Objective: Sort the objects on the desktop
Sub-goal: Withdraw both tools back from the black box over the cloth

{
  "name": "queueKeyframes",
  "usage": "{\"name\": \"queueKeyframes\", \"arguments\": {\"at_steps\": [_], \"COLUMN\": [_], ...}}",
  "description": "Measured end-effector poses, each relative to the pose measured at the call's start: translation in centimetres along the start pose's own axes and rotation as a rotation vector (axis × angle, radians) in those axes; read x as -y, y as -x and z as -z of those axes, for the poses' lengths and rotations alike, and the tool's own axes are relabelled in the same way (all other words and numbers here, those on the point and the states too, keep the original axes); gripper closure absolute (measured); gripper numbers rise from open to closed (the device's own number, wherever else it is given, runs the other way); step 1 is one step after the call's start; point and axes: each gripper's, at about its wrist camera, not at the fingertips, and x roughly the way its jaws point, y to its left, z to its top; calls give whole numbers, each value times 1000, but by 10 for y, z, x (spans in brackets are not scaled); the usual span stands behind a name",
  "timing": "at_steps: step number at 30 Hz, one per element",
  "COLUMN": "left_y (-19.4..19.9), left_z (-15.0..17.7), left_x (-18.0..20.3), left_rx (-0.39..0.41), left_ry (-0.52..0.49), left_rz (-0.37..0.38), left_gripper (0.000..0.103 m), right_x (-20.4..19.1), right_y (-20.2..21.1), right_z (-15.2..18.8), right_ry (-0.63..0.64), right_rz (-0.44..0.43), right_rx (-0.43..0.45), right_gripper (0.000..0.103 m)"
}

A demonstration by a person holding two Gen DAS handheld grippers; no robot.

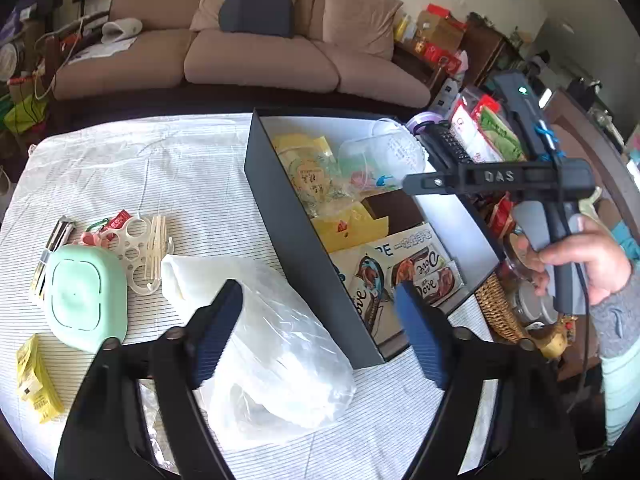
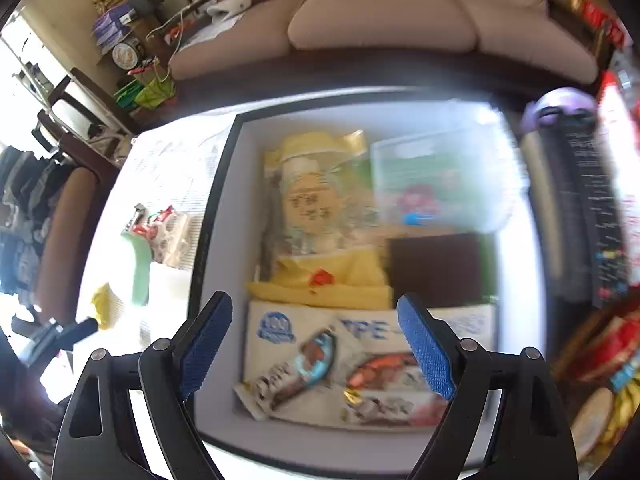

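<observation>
I have the dark box (image 1: 304, 248) standing on the striped tablecloth (image 1: 160, 168), already part filled, and the clear plastic bag (image 1: 276, 344) lies just beside its wall, under my left gripper (image 1: 320, 328), whose jaws are spread wide and empty. I judge the bag is next, so I would pinch its bunched top, not the slack film. My right gripper (image 2: 316, 344) hovers open over the box, where I read "Dove" on the chocolate bars (image 1: 424, 276).

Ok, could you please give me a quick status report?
Both tools open, empty. Left tool over plastic bag; right tool above box. Nothing blocking.
</observation>
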Motion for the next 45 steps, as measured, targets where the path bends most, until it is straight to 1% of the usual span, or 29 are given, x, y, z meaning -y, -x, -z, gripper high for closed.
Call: {"name": "queueKeyframes", "arguments": {"at_steps": [1,3,6,8,13,16,18,20,27,29,31,32,36,45], "left_y": [2,4,4,4,5,5,6,10,35,44,51,53,61,93], "left_z": [1,1,4,6,15,21,24,29,47,54,63,67,86,129], "left_x": [5,16,37,47,73,85,93,99,119,121,124,124,122,110], "left_rx": [6,16,20,27,34,31,30,29,42,51,64,66,44,59], "left_ry": [-5,-16,-25,-21,-11,-6,-7,-8,-39,-48,-50,-47,-29,-19], "left_rz": [-9,-30,-51,-44,-42,-59,-82,-89,-133,-155,-204,-213,-211,-222], "left_gripper": [17,17,15,11,10,10,9,1,0,0,0,0,0,0], "right_x": [1,5,11,14,19,15,9,4,-18,-27,-34,-36,-44,-75], "right_y": [8,24,40,50,66,78,86,91,114,120,122,122,121,127], "right_z": [3,14,34,47,74,87,98,106,135,145,155,161,182,224], "right_ry": [2,0,-20,-33,-41,-22,-9,0,28,36,37,29,-11,-10], "right_rz": [12,31,58,64,88,123,136,139,107,102,113,116,87,61], "right_rx": [12,39,74,89,109,128,142,152,182,197,213,219,221,227], "right_gripper": [13,0,0,0,0,0,0,0,0,0,0,0,0,0]}}
